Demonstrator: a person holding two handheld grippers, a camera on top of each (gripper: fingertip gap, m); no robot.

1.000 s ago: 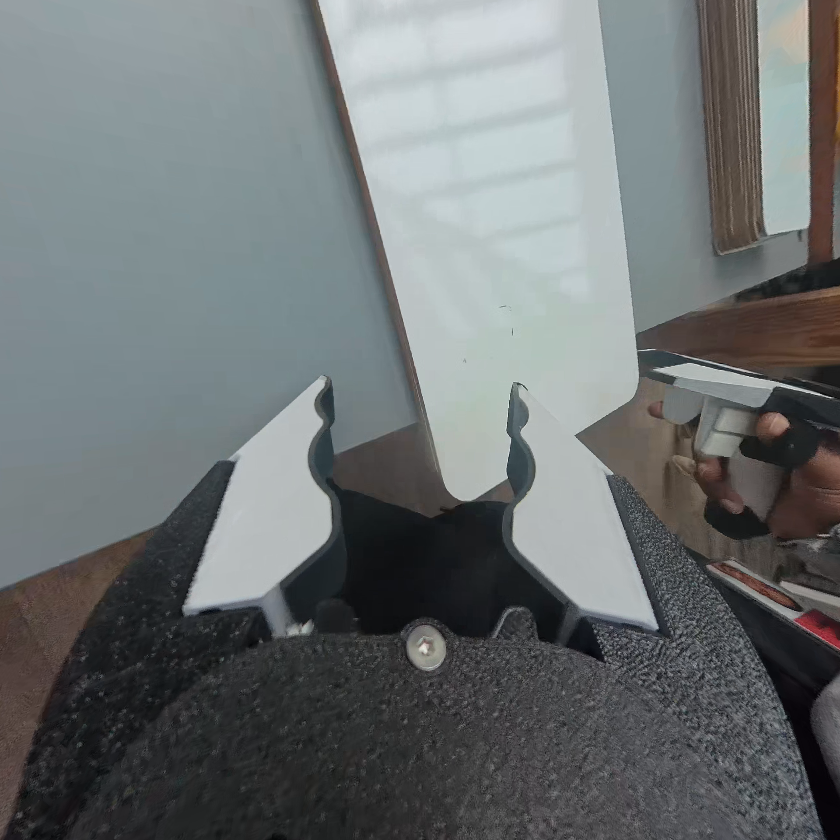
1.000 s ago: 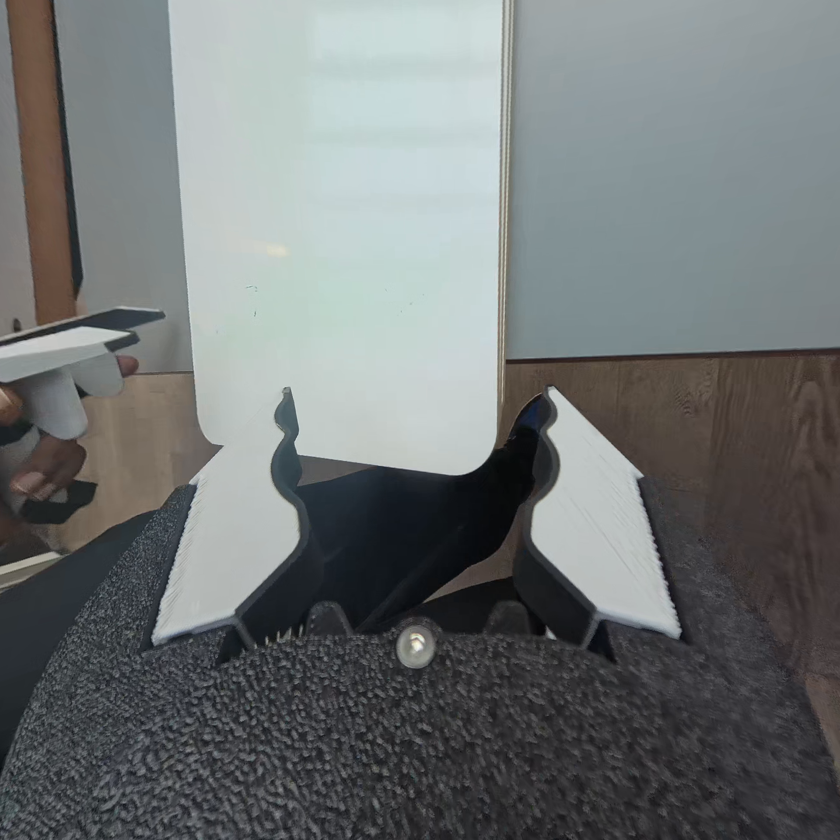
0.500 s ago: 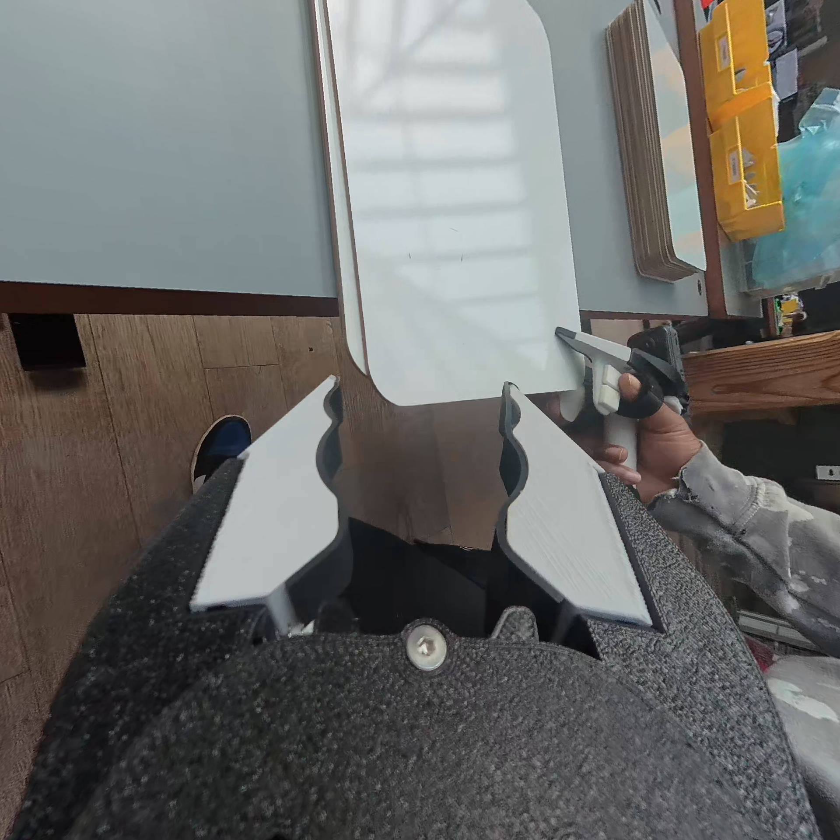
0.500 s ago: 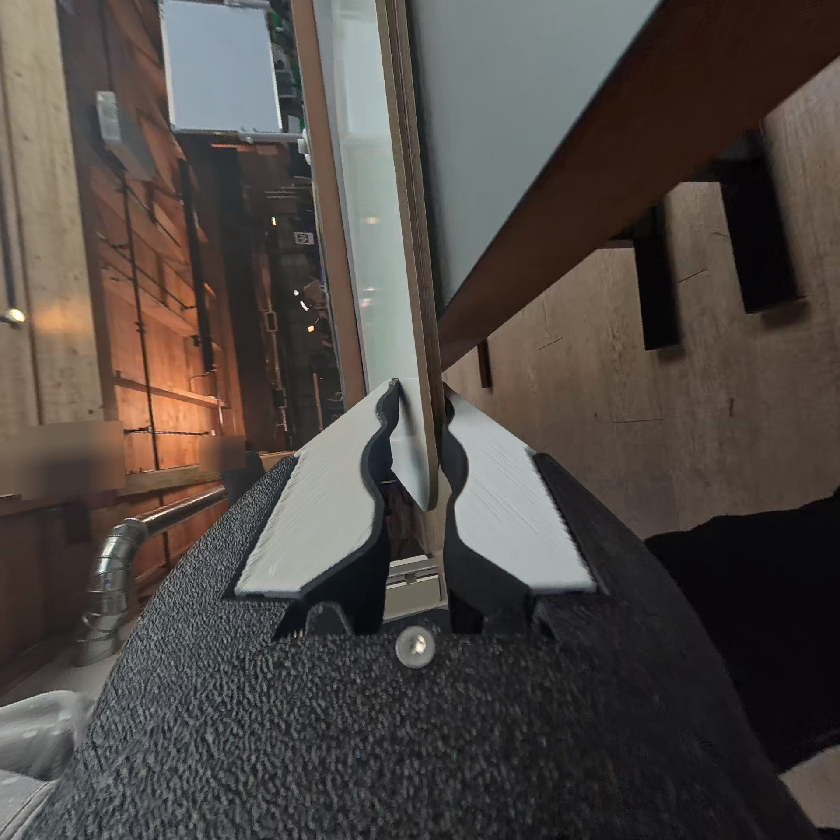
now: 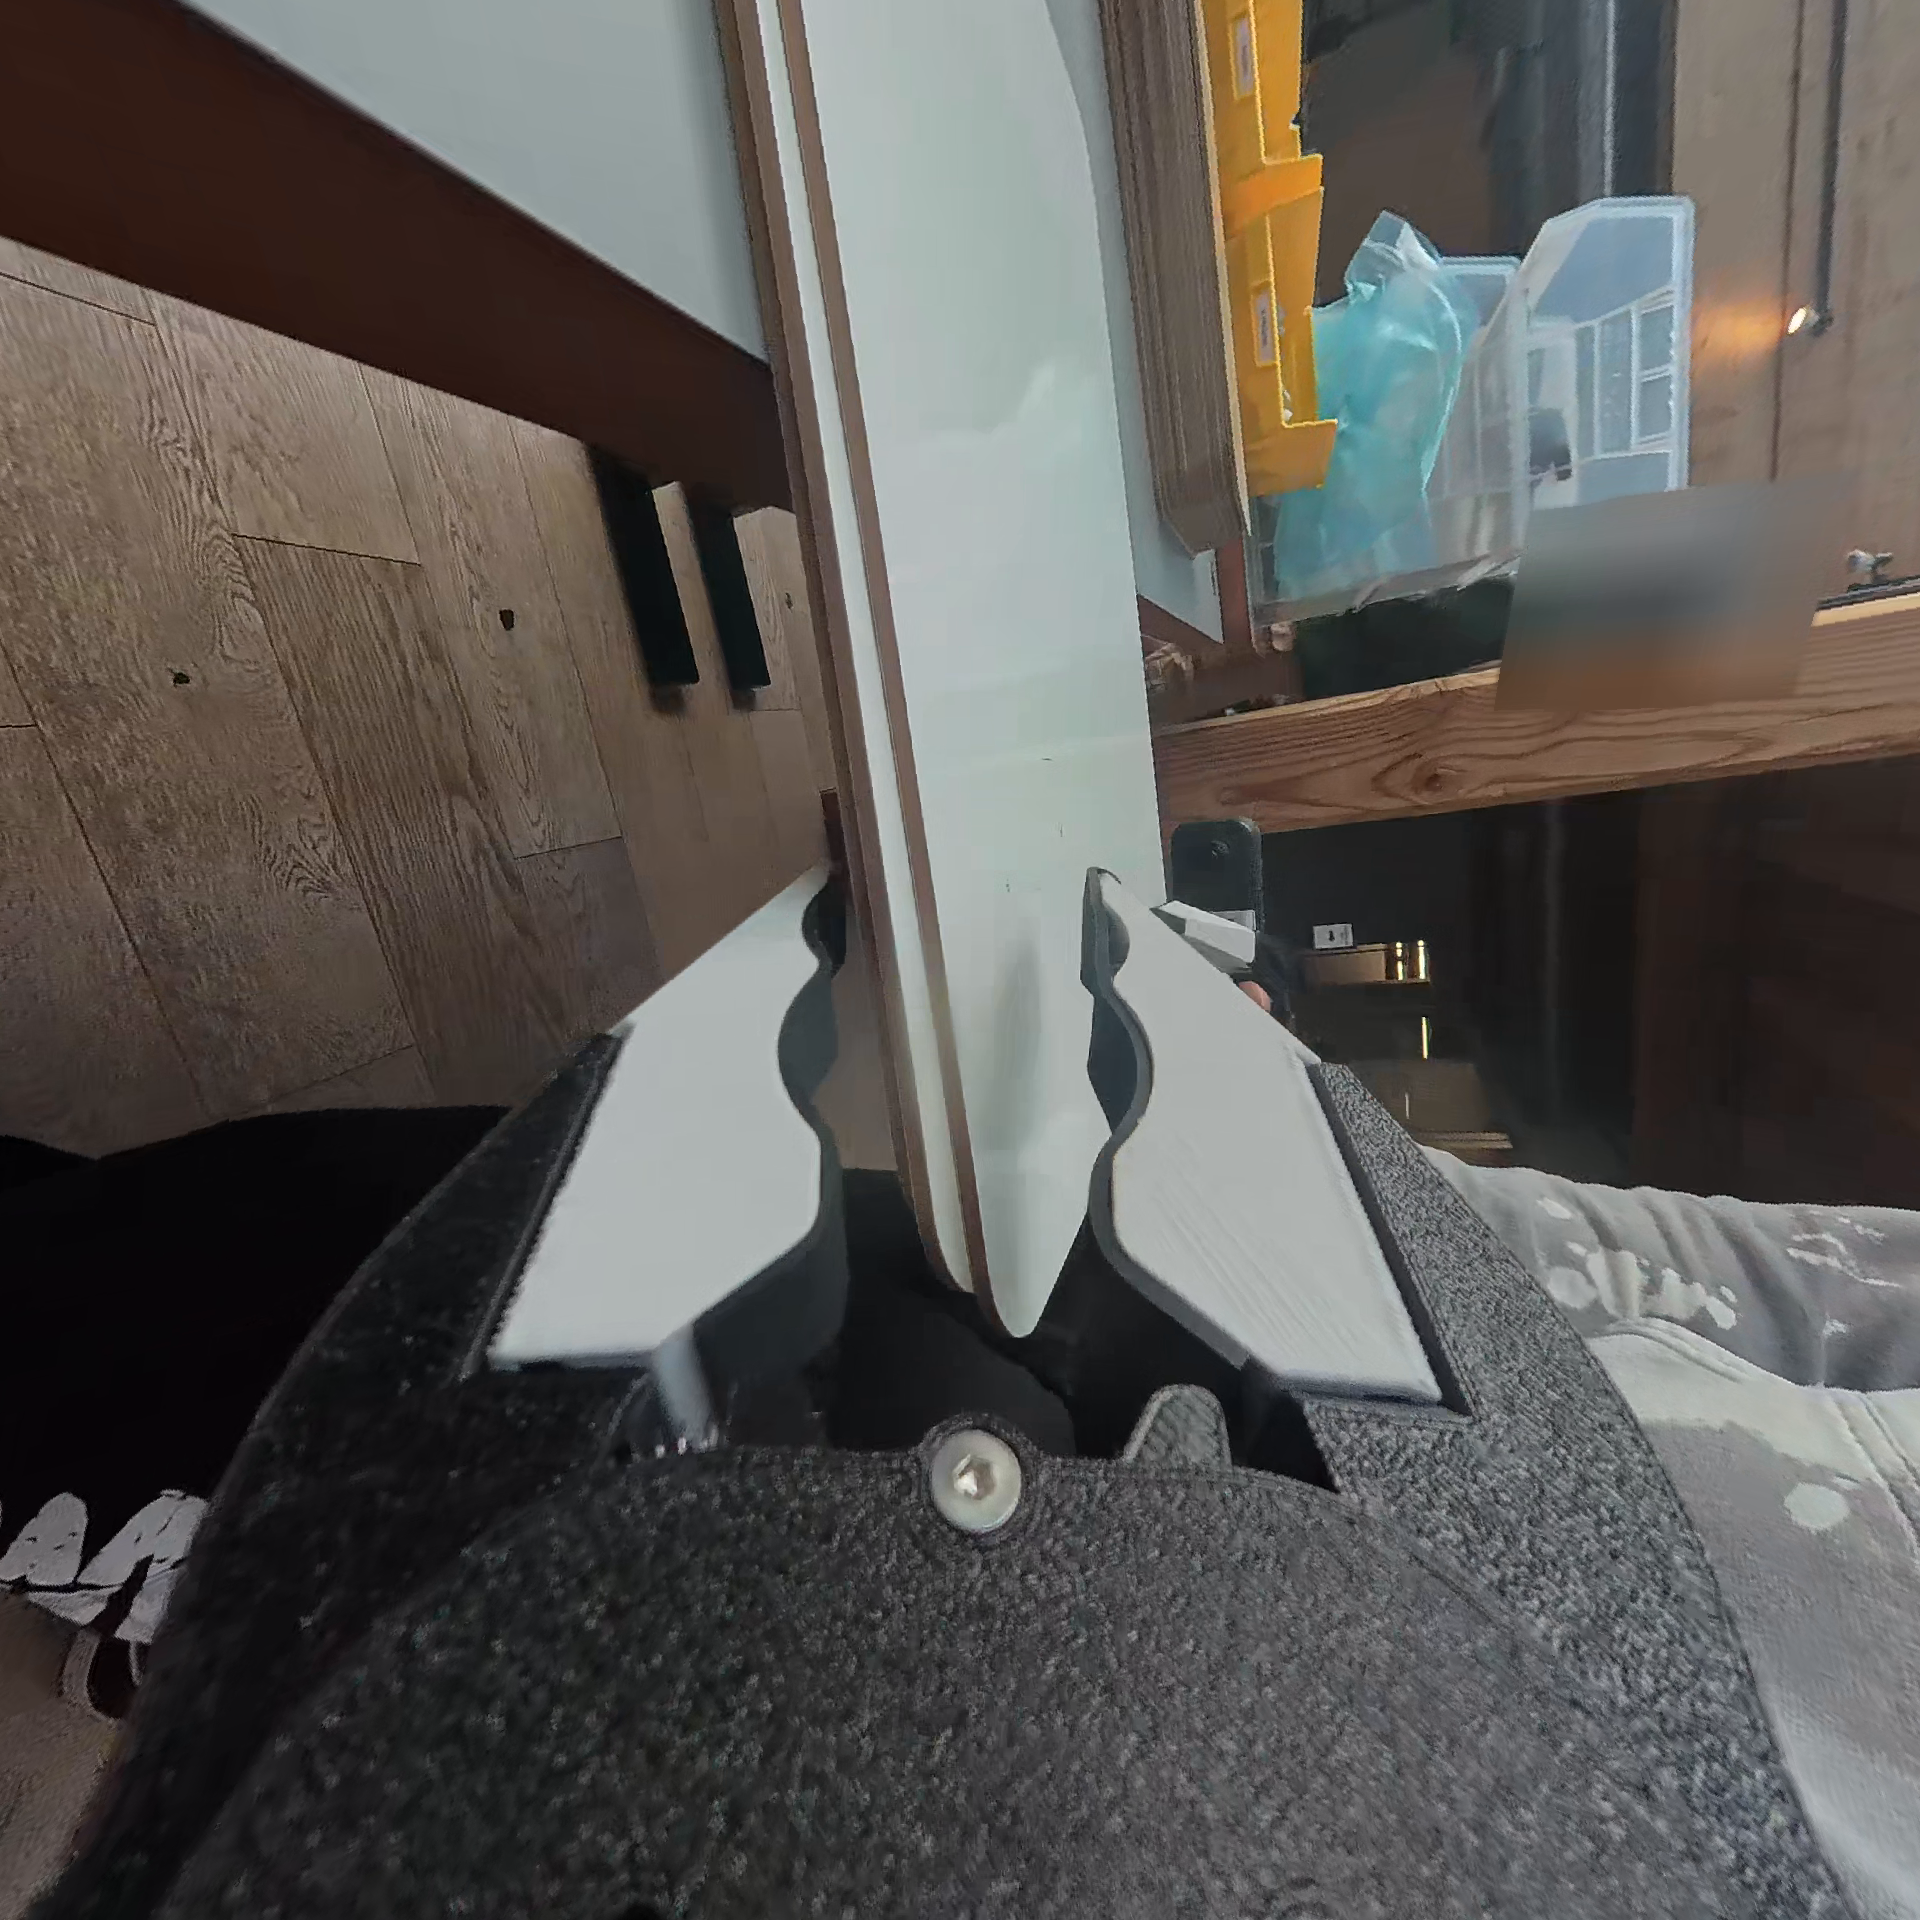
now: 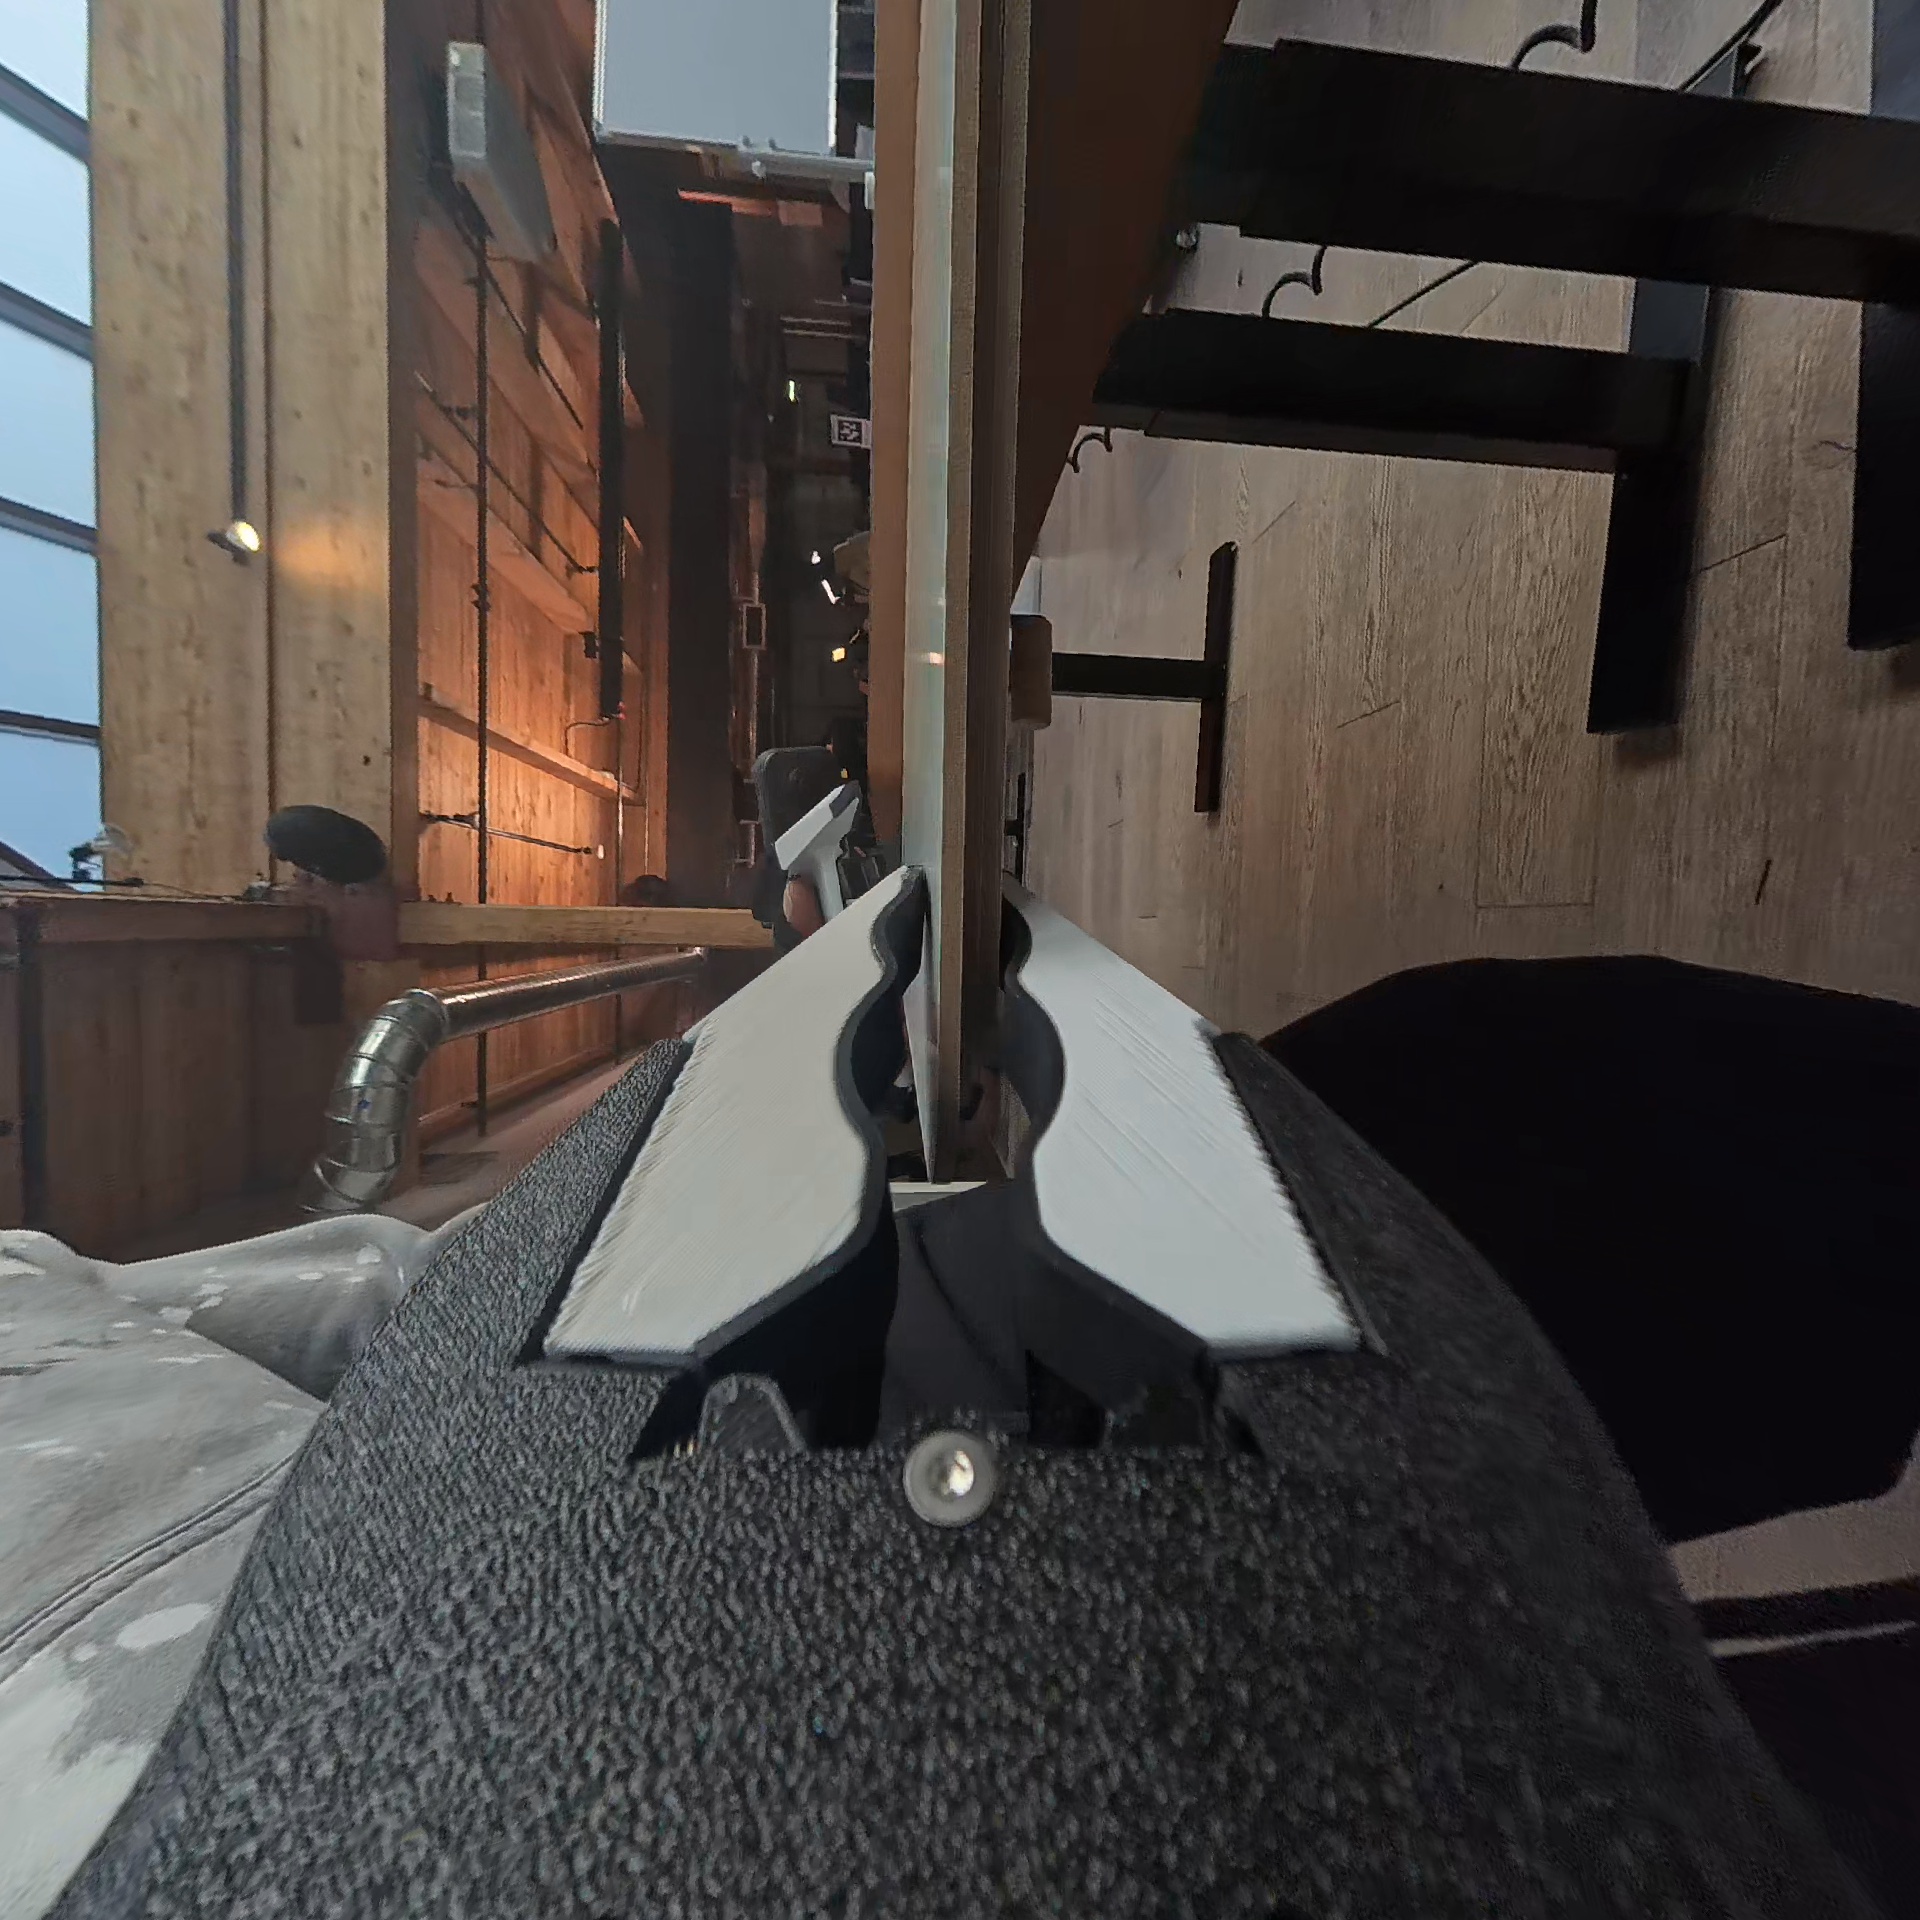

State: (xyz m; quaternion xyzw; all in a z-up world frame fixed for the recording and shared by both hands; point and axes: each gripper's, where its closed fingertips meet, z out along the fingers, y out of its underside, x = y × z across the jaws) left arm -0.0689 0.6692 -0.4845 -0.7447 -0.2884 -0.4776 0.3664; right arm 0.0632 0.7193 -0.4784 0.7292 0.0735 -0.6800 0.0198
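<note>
A thin white board point(image 5: 966, 520) with brown edges is held up on edge, with a second one flat against its back. My left gripper point(image 5: 961, 894) straddles its rounded lower corner; the jaws stand partly apart, and the board sits at an angle between them with dark space at its corner. My right gripper point(image 6: 963, 888) is shut on the board's point(image 6: 940, 520) edge, seen edge-on between the fingers. The right gripper's tip point(image 5: 1205, 925) shows just past the board in the left wrist view. The left gripper point(image 6: 821, 842) shows beyond the board in the right wrist view.
A grey-topped table with a brown edge point(image 5: 416, 260) runs behind the boards over a wood plank floor point(image 5: 260, 727). A stack of similar boards point(image 5: 1174, 312), yellow bins point(image 5: 1268, 260), clear plastic boxes point(image 5: 1558, 364) and a wooden shelf point(image 5: 1558, 727) are to the right. A metal duct point(image 6: 416, 1039) is at the left.
My left gripper has swung from facing the board's flat side to straddling its corner, and its jaws have narrowed. My right gripper closed on the board's edge half a second ago and stays shut.
</note>
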